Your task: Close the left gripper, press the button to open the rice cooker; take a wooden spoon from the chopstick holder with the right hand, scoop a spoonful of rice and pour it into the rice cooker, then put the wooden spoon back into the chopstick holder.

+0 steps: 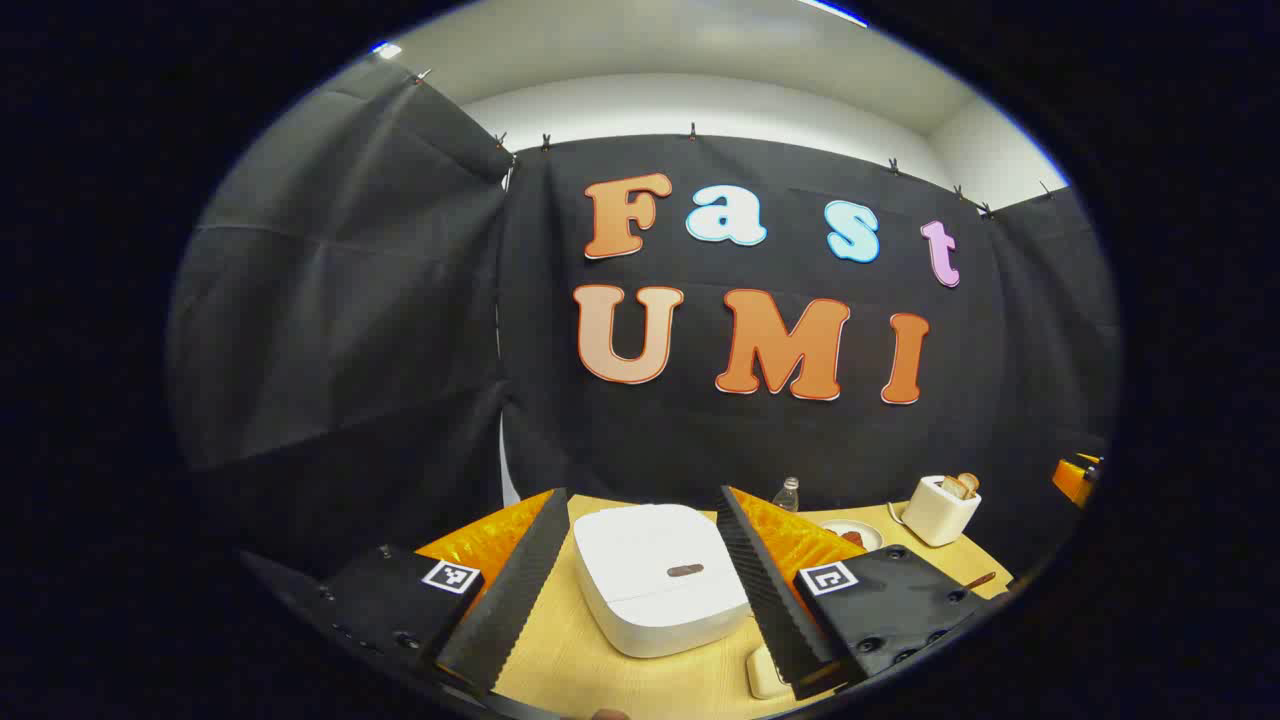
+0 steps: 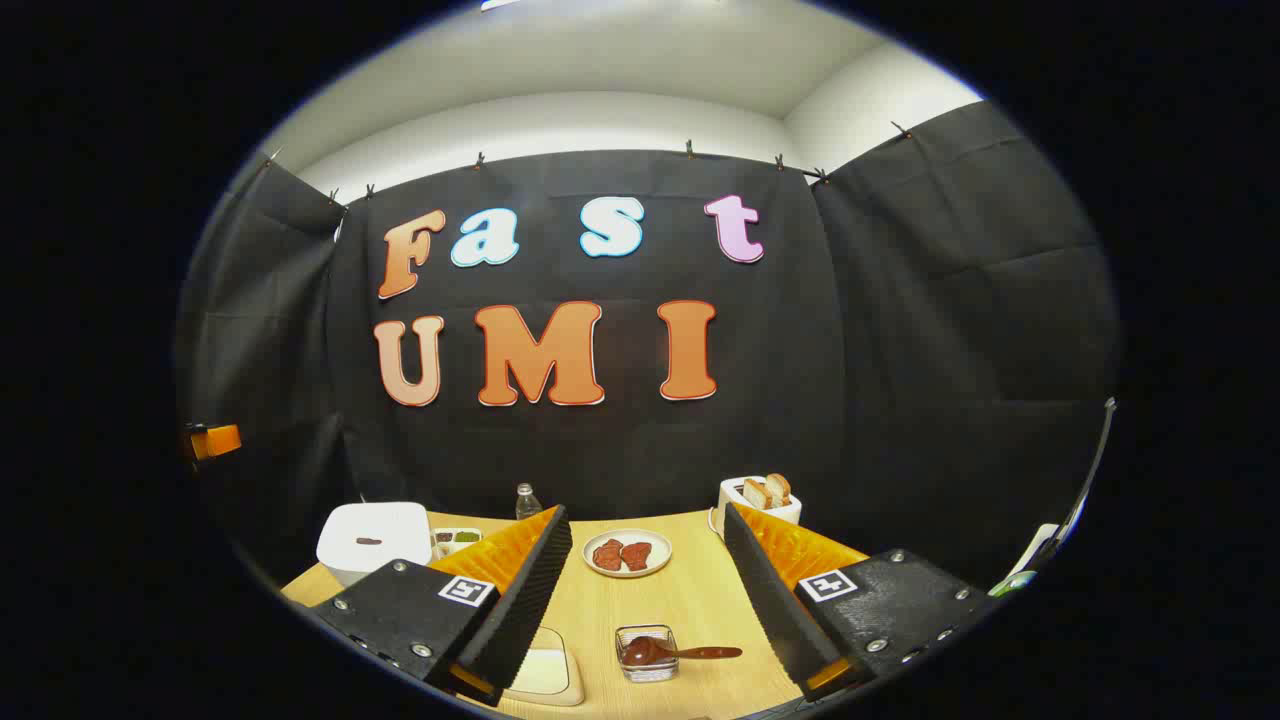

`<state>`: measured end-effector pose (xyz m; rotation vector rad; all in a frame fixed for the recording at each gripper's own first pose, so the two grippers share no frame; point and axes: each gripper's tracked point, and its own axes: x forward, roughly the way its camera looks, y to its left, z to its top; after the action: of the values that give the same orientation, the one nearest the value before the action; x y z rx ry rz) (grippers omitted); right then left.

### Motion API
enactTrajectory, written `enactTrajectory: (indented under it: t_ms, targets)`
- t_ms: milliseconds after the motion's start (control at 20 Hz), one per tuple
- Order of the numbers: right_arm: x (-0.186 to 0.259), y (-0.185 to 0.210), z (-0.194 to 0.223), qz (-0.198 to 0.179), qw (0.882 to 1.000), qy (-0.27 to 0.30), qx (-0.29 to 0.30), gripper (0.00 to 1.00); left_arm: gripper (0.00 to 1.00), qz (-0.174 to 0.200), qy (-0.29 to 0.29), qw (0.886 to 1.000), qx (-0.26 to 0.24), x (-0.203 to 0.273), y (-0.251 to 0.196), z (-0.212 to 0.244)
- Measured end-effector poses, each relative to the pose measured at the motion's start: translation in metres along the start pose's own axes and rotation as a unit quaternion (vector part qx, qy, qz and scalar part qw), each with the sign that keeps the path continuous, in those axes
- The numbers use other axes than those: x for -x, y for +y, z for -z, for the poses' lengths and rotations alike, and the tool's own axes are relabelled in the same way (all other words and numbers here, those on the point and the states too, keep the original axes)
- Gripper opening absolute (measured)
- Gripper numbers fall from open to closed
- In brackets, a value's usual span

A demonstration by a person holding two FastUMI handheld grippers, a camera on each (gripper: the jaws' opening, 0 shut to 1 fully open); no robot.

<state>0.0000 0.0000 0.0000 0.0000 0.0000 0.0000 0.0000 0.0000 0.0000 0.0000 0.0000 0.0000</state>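
In the left gripper view the white rice cooker [image 1: 660,580] sits on the wooden table with its lid down and a small brown button [image 1: 684,571] on top. My left gripper [image 1: 640,495] is open, and the cooker lies between and beyond its fingers. In the right gripper view a dark wooden spoon [image 2: 685,653] rests with its bowl in a small clear holder [image 2: 647,655], ahead of my open right gripper [image 2: 645,512], which holds nothing. A cream dish of rice [image 2: 545,672] is partly hidden behind one finger. The rice cooker [image 2: 375,540] stands at the far left.
A plate of red meat [image 2: 627,552], a toaster with bread [image 2: 757,497], a small bottle [image 2: 526,500] and a little condiment tray [image 2: 457,538] stand along the back of the table. The toaster [image 1: 940,508] and bottle [image 1: 787,493] sit right of the cooker.
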Motion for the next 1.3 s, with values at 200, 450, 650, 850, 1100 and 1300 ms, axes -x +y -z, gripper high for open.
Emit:
enactTrajectory:
  t_ms: [200,450,650,850,1100,1300]
  targets:
    - [0.004,-0.004,0.001,0.011,1.000,0.001,0.016,1.00,1.00,0.003,0.006,1.000,0.012,0.001,0.001,0.001]
    - [0.009,-0.010,-0.001,0.019,1.000,0.001,0.006,0.95,1.00,0.012,-0.004,1.000,0.010,0.002,-0.002,-0.005]
    - [0.010,-0.012,-0.001,0.026,1.000,0.001,0.017,0.95,1.00,0.014,-0.007,1.000,0.011,-0.011,-0.007,-0.007]
    - [0.011,-0.012,-0.001,0.027,0.999,0.000,0.017,0.95,0.99,0.014,-0.012,1.000,0.004,-0.011,-0.007,-0.011]
    - [0.010,-0.013,0.000,0.027,0.999,0.004,0.021,0.95,1.00,0.026,-0.013,1.000,0.009,-0.017,-0.018,-0.013]
    - [0.006,-0.013,-0.002,0.026,0.999,0.001,0.025,0.95,0.80,0.023,-0.014,1.000,0.001,-0.018,-0.021,-0.012]
